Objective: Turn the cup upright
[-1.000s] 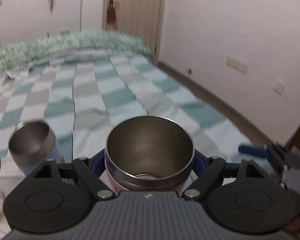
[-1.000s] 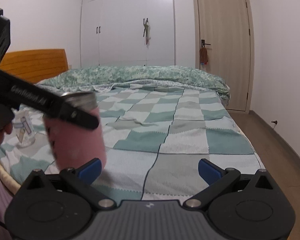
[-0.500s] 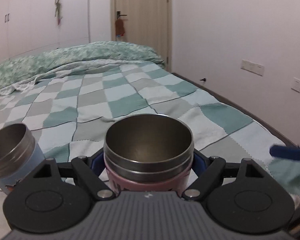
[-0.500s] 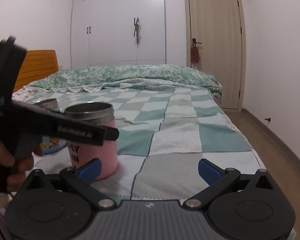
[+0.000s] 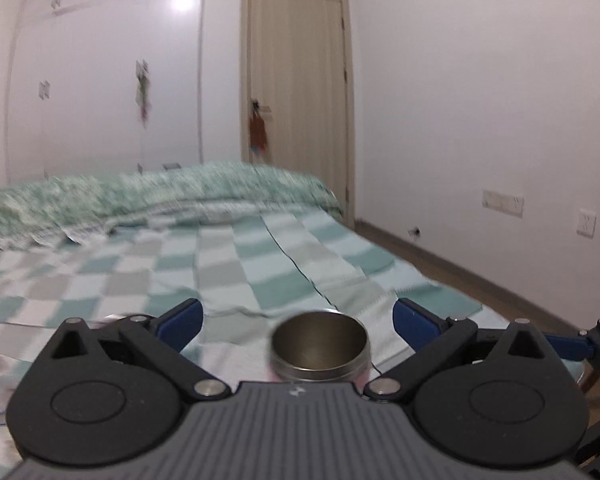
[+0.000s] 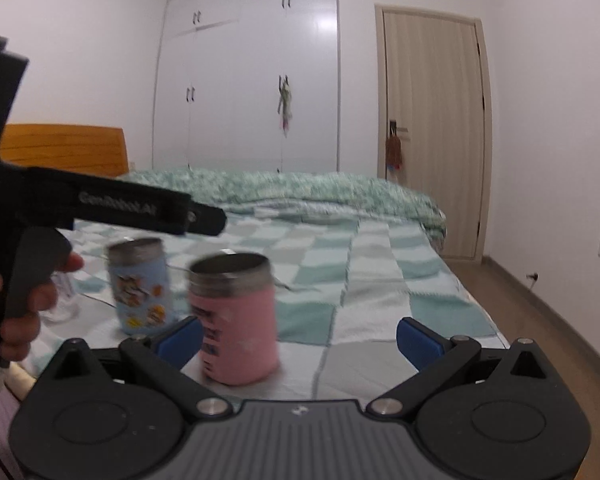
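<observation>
The pink cup [image 6: 236,316] stands upright on the bed [image 6: 380,292], lower centre of frame, both claws spread wide and empty. A careless withdrawal could topple it on soft bedding.

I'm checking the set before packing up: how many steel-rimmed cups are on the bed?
2. The pink cup stands upright near the bed's front edge; the blue cartoon cup stands upright to its left, slightly farther back. Others may be out of view.
</observation>
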